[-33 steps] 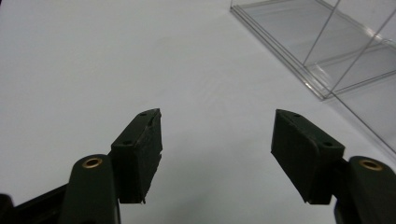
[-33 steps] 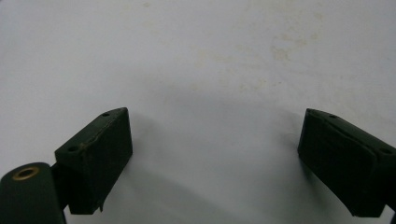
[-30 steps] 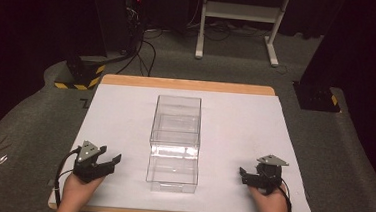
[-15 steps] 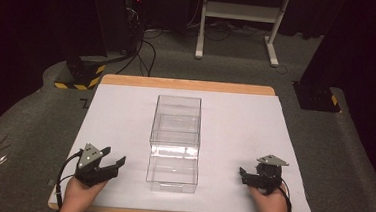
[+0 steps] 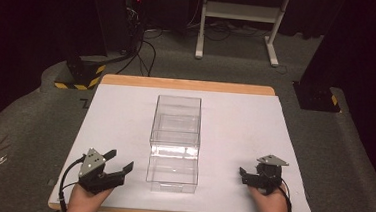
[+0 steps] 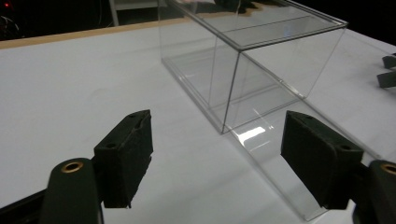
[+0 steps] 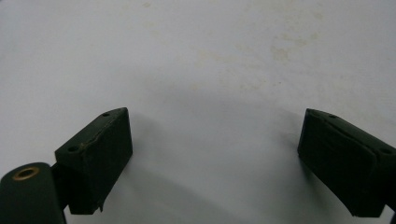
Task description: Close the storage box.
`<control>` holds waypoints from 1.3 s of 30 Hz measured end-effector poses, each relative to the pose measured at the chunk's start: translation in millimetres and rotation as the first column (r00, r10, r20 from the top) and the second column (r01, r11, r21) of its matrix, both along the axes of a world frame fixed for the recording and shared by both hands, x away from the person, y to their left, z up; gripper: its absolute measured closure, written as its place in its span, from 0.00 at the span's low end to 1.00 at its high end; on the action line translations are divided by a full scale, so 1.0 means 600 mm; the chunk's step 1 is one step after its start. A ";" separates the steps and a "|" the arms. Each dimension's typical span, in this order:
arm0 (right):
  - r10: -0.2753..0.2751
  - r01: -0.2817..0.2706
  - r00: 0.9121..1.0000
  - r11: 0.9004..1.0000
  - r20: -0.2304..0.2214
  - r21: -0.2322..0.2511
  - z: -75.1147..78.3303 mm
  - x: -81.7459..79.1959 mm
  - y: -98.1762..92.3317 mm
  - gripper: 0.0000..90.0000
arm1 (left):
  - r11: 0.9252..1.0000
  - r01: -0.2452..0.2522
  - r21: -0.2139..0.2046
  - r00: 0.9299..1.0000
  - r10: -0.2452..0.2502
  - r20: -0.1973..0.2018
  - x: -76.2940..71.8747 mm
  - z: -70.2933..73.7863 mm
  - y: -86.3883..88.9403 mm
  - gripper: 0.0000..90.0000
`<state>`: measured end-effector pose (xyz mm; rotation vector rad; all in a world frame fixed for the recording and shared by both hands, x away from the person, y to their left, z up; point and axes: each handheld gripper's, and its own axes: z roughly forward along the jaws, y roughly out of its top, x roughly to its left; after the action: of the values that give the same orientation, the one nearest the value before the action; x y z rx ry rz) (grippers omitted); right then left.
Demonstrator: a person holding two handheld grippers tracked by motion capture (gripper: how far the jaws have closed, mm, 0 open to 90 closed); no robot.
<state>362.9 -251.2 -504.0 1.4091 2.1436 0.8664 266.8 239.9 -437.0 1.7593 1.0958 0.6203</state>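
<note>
I see a clear acrylic box [image 5: 174,142], long and rectangular with thin hard walls, lying lengthwise mid-table on the white sheet [image 5: 235,124]; nothing visible inside it. The sheet is matte, faintly stained in the right gripper view, with the table's wooden edge [image 5: 187,84] at the far side. The left gripper [image 5: 116,167] sits near-left, jaws spread wide and empty, angled at the box's near corner [image 6: 224,126], just beside it, not touching. Its pads [image 6: 126,154] are black and foam-like. The right gripper [image 5: 245,174] sits near-right, well apart from the box, jaws also wide apart over bare sheet [image 7: 210,93]. On the grey carpet beyond I see a white stand [image 5: 240,12], cables [image 5: 145,48] and a hazard-striped base [image 5: 78,76].
</note>
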 end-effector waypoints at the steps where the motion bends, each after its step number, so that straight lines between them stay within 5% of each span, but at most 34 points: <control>1: 0.000 0.000 1.000 1.000 0.000 0.000 0.000 0.000 0.000 0.11 | 1.000 0.004 0.008 1.000 -0.004 0.002 -0.003 0.001 -0.004 0.26; 18: 0.001 -0.001 1.000 1.000 -0.002 0.000 0.000 0.000 0.000 0.11 | 0.996 0.082 -0.019 0.997 -0.082 0.014 -0.030 0.007 -0.049 0.22; 31: 0.000 0.000 1.000 1.000 -0.001 0.000 0.000 0.000 0.000 0.11 | 0.989 0.140 0.052 0.990 -0.139 -0.018 -0.033 -0.014 -0.080 0.20; 39: 0.000 0.000 1.000 1.000 -0.001 -0.001 0.000 0.000 0.000 0.11 | 0.986 0.158 0.060 0.987 -0.155 -0.050 -0.027 -0.030 -0.086 0.20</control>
<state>363.0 -251.1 -504.0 1.4091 2.1441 0.8649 250.6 188.1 -455.3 1.9022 0.9660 0.5267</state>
